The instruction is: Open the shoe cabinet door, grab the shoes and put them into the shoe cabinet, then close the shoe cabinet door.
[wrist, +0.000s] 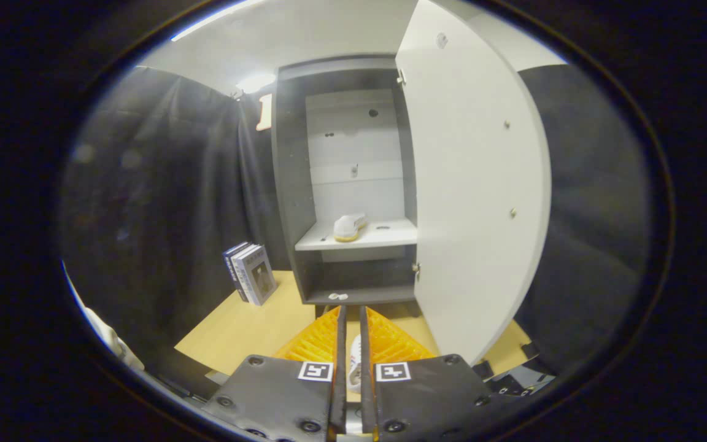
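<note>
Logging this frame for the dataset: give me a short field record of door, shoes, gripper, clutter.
cabinet door: swung open, hinged on the right
shoe on shelf: white, yellow sole, on the middle shelf
shoe in gripper: white, pinched between the fingers
gripper: fingers nearly together, shut on the second shoe
books: upright on the table, left of the cabinet

Shoe mostly hidden between my fingers

The white shoe (354, 363) I hold shows as a thin sliver; the fingers (313, 344) cover the rest, so I can't tell its shape. The open door (476, 184) hides the cabinet (289, 184)'s right side. Small white bits (337, 296) on its bottom ledge are too tiny to identify.
</note>
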Tool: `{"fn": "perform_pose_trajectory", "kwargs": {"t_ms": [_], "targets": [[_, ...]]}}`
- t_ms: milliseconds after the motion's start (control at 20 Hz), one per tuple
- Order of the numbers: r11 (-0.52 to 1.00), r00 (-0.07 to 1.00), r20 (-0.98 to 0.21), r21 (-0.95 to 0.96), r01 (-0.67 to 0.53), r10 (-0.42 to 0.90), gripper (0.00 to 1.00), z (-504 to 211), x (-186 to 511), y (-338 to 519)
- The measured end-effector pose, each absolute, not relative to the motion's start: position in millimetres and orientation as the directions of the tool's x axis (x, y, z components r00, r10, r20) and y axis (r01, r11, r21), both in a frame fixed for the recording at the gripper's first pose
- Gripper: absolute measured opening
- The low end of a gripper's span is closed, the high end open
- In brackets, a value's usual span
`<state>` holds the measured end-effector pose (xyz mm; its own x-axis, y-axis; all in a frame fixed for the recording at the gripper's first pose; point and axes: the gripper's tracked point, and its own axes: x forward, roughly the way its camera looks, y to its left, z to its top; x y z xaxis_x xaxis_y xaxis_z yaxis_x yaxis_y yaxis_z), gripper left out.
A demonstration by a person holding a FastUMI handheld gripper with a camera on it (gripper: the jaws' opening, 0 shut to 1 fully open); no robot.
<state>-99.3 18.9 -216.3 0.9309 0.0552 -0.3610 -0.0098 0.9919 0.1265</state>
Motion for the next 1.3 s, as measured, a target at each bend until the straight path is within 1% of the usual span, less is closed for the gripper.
{"fn": "perform_pose_trajectory", "kwargs": {"t_ms": [50, 200, 350, 550, 700, 800, 950, 1150, 1300], "targets": [[0.992, 0.919, -0.39, 0.129, -0.004, 0.054, 0.11, -235, -93, 29], [0.99, 0.887, -0.458, 0.142, 0.013, 0.055, 0.24, -285, -81, 48], [0.988, 0.849, -0.526, 0.153, 0.024, 0.061, 0.24, -344, -63, 54], [0.99, 0.781, -0.624, 0.125, 0.064, 0.029, 0.36, -434, -44, 44], [0.989, 0.716, -0.697, 0.124, 0.08, 0.03, 0.44, -498, -38, 40], [0.983, 0.685, -0.727, 0.158, 0.098, 0.048, 0.45, -530, -32, 42], [0.979, 0.663, -0.747, 0.173, 0.111, 0.057, 0.43, -555, -22, 45], [0.985, 0.667, -0.743, 0.149, 0.085, 0.055, 0.43, -566, -9, 52], [0.986, 0.696, -0.717, 0.142, 0.093, 0.038, 0.43, -569, 6, 52]]}}
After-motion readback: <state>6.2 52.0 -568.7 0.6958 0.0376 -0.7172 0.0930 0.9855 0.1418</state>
